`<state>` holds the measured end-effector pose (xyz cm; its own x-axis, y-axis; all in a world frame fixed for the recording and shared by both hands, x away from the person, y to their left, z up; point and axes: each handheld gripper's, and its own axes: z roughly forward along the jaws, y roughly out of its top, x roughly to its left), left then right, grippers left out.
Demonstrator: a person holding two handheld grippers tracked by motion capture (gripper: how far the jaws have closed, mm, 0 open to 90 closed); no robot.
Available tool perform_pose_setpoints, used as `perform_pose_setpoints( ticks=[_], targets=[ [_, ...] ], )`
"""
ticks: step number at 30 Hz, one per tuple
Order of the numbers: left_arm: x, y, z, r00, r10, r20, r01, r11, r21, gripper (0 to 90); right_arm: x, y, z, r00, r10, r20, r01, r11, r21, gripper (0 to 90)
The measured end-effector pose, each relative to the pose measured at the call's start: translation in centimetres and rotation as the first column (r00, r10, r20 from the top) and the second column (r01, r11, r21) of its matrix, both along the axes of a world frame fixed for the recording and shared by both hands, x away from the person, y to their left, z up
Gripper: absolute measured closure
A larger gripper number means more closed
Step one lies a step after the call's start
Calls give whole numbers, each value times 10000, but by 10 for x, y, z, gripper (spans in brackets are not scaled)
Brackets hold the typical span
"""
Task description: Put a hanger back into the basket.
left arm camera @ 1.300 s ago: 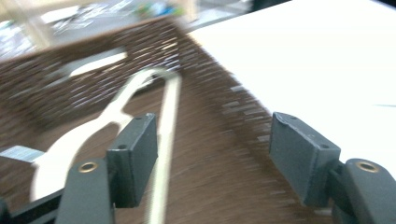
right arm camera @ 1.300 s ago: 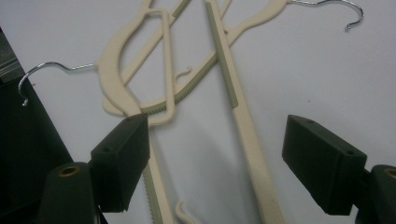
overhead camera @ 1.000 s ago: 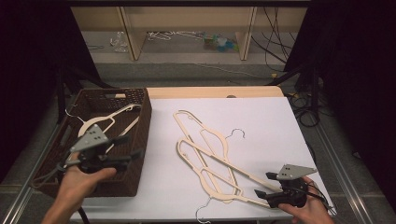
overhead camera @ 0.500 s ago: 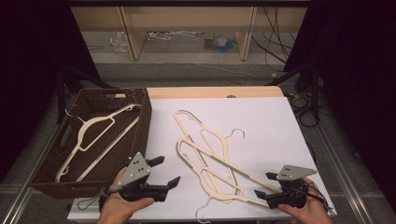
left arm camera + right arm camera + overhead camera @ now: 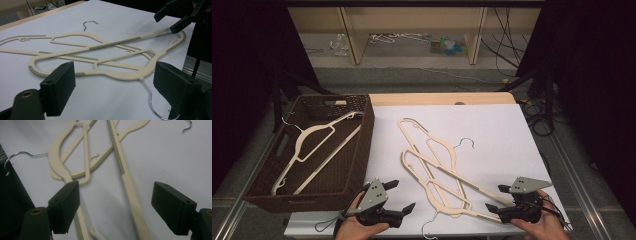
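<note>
Two cream hangers [image 5: 447, 172] lie crossed on the white table [image 5: 497, 130], wire hooks pointing opposite ways. A third cream hanger [image 5: 328, 126] rests in the brown wicker basket [image 5: 367, 132] at the left. My left gripper [image 5: 401, 195] hovers at the table's front edge, left of the crossed hangers [image 5: 112, 72]; its jaws have just been opening and hold nothing. My right gripper [image 5: 495, 198] stands open at the front right. One end of a hanger arm [image 5: 130, 187] lies between its jaws, and the pads stay clear of it.
A wire hook [image 5: 150, 97] points toward the front edge, close to my left gripper's right jaw. The right gripper [image 5: 180, 15] shows beyond the hangers in the left gripper view. Shelving and cables lie on the floor behind the table.
My left hand has left the basket, moving right and down to the table's front edge beside the crossed hangers, its jaws wider. The right hand has stayed put.
</note>
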<state>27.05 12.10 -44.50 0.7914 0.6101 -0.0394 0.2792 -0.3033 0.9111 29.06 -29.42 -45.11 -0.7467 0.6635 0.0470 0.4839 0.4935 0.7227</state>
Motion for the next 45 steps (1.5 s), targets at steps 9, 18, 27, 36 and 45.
perform_pose_setpoints(
  ticks=[9, 18, 27, 36, 45],
  targets=[
    [1, 2, -6, 9999, -57, 119, 53, 9996, 290, 168, 8, 2, -3, 10000, -62, -15, 62, 9993, -379, 250],
    [1, 1, -7, 9999, -57, 128, 51, 9989, 462, 169, 28, 12, -11, 9979, 306, -567, -364, 9940, -1035, 372],
    [2, 2, -8, 9998, -113, 152, 105, 9985, 539, 171, 24, 23, -8, 9914, 1056, -779, -1130, 9887, -982, 406],
    [1, 4, -8, 9998, -139, 140, 131, 9983, 564, 172, 5, 30, -12, 9629, 2040, -1768, -2259, 9675, -1138, 472],
    [1, 2, -9, 9997, -202, 132, 192, 9974, 700, 175, 4, 33, -16, 9430, 2517, -2175, -2912, 9406, -1743, 568]
  ],
)
